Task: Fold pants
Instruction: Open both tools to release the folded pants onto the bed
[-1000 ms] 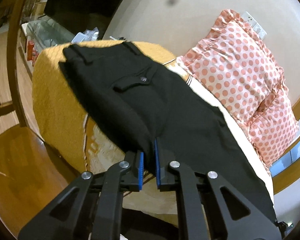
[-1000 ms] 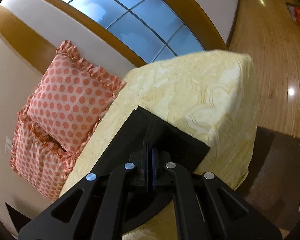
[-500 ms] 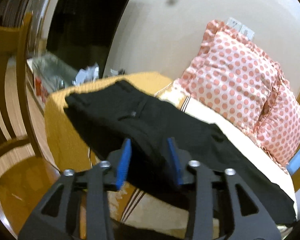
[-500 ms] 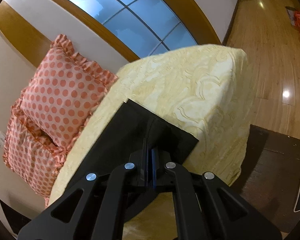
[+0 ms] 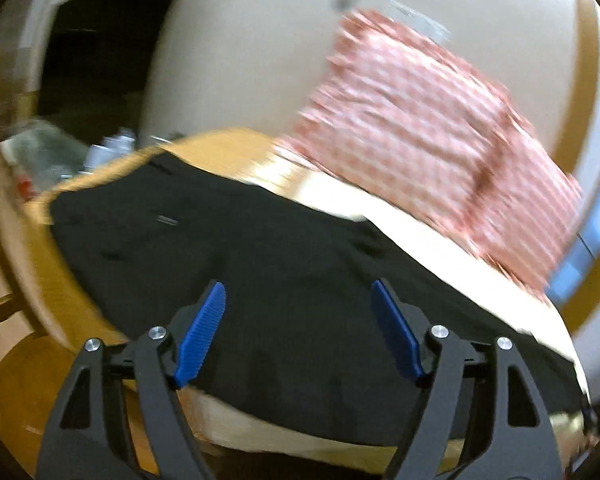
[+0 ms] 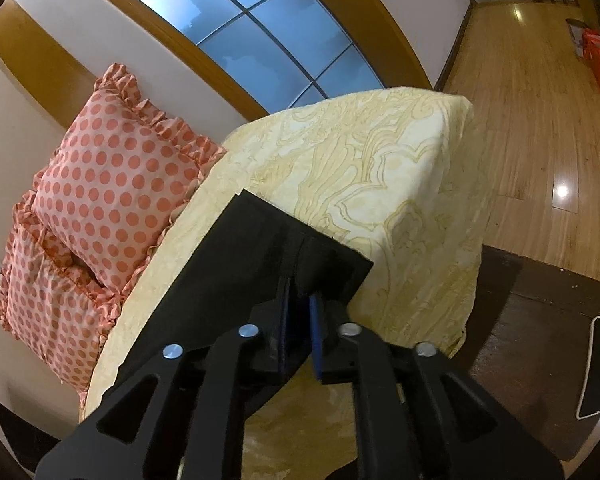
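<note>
A bed (image 6: pixel 400 168) with a pale yellow patterned cover carries black pants (image 5: pixel 284 280) spread lengthwise across it, waistband toward the orange end in the blurred left view, leg hem (image 6: pixel 300 236) near the bed's corner in the right view. Two pink dotted pillows (image 6: pixel 112 184) lean against the wall behind. The left gripper (image 5: pixel 298 332) hovers over the pants with its blue fingers (image 5: pixel 204 332) wide apart, gripping nothing. The right gripper (image 6: pixel 298 320) has its fingers narrow, with the hem's edge between them.
</note>
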The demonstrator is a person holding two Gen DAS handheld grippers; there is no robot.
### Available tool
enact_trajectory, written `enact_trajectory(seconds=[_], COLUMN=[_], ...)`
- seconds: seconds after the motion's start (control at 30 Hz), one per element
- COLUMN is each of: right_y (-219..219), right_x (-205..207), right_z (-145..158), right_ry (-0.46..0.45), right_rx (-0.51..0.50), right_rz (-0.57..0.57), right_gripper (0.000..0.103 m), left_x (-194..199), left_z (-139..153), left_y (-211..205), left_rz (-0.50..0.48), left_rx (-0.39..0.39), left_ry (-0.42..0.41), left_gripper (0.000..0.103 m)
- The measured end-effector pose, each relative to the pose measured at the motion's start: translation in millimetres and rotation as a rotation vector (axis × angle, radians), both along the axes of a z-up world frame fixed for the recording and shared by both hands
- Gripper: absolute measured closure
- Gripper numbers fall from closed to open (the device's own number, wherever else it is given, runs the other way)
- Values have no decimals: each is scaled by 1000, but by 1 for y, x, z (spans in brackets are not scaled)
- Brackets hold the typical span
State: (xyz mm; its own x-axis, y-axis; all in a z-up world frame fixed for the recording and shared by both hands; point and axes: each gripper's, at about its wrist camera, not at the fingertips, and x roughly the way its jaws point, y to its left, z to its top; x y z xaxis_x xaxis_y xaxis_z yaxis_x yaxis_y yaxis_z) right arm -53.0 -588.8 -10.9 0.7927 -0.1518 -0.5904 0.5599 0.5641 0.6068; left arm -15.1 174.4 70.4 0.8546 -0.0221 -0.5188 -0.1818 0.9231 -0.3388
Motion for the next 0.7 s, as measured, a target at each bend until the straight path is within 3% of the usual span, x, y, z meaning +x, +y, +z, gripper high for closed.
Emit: enact_trajectory(seconds=[0.13,0.23,0.33,0.53,0.7], right_y=[-11,-15,-13,-17,-13], right_x=[-8,23,76,159,175], right_z=[24,43,49,27,12], right_ry=[-14,-25,39,201,292], right_rx=[-112,-174,-225,-208,-226], right_rz=[-86,19,173,323,389], right_gripper=[64,63,63,63,63], left_x=[17,30,37,35,36], left_z=[-16,-28,-35,-40,-40], left_y=[-18,-22,-23,-27,-34], left_rz=[-98,-123,-118,-123,-136], left_rx=[-5,-28,-44,-30,12], left_ry=[45,95,116,112,118], left_gripper=[24,23,23,16,10])
